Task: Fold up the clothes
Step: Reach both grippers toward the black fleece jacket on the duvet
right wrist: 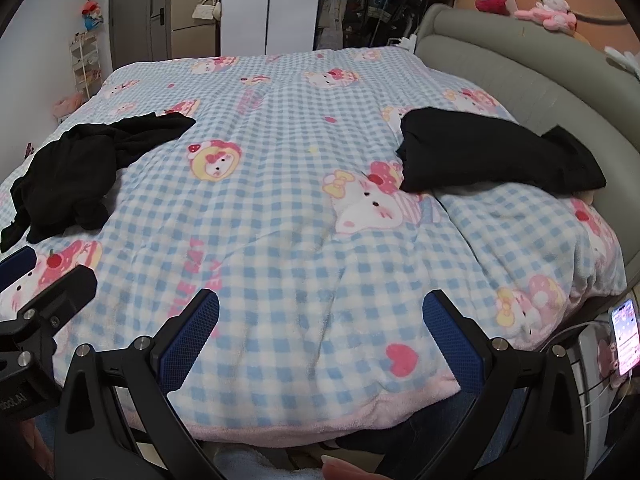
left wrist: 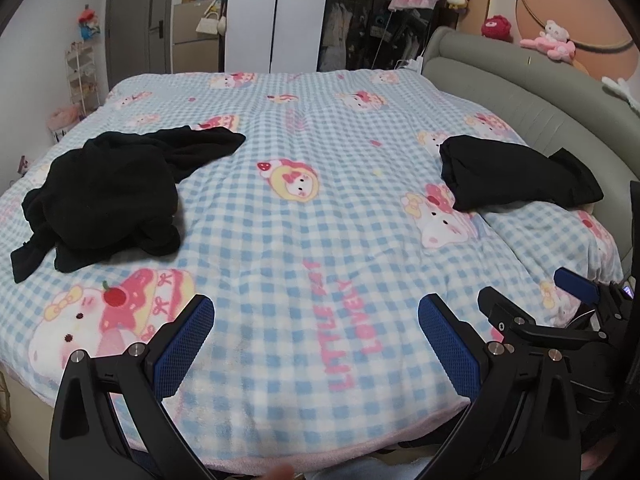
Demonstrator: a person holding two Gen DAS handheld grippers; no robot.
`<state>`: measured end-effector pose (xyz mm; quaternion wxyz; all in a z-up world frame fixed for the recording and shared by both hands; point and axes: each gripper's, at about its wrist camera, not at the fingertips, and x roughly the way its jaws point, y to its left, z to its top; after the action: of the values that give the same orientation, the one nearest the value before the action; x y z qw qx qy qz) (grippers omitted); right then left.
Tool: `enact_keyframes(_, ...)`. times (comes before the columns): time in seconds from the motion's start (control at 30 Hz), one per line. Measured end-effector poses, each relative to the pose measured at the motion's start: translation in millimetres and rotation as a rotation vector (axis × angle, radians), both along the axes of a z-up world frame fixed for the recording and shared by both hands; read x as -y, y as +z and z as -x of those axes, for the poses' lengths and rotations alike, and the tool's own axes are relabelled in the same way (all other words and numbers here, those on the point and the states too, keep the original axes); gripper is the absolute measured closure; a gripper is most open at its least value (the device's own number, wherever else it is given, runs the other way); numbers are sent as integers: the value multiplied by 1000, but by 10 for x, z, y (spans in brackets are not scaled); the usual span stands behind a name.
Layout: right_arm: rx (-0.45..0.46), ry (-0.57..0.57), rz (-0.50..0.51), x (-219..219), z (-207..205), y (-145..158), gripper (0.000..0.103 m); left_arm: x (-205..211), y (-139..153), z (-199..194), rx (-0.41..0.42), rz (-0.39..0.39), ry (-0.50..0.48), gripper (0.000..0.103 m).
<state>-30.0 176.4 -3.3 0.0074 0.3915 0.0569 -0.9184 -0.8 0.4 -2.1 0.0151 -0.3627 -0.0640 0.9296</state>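
Left wrist view: the left gripper point(left wrist: 316, 338) hangs over the near edge of a blue-and-white checked fleece blanket point(left wrist: 304, 208) with pink cartoon cats, jaws spread wide, nothing between the blue pads point(left wrist: 188, 346). A crumpled black garment point(left wrist: 108, 196) sits in a heap on the left side of the bed, and a flatter, folded-looking black garment point(left wrist: 516, 176) lies on the right near the grey padded headboard point(left wrist: 532, 96). The right gripper point(left wrist: 576, 304) pokes in at the lower right.

Right wrist view: same deal, the right gripper point(right wrist: 320, 336) is wide open and empty above the blanket's pink hem. Crumpled garment point(right wrist: 68, 184) far left, folded one point(right wrist: 492, 152) right, well apart. A lit phone point(right wrist: 624, 336) stands at the right edge.
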Motion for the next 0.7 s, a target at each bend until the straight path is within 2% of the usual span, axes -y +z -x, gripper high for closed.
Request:
enact_keyframes(0.23, -1, 53, -13, 132, 143, 101, 0, -1, -81, 30, 9, -41, 13, 0)
enact_keyframes(0.4, -21, 185, 22, 537, 283, 90, 0, 529, -55, 17, -7, -88, 90, 0)
enact_keyframes(0.53, -1, 308, 126, 969, 456, 103, 0, 1170, -142, -12, 1, -111, 240, 0)
enact_keyframes(0.7, -3, 429, 64, 1738, 645, 36, 0, 1978, -280, -8, 21, -136, 406, 0)
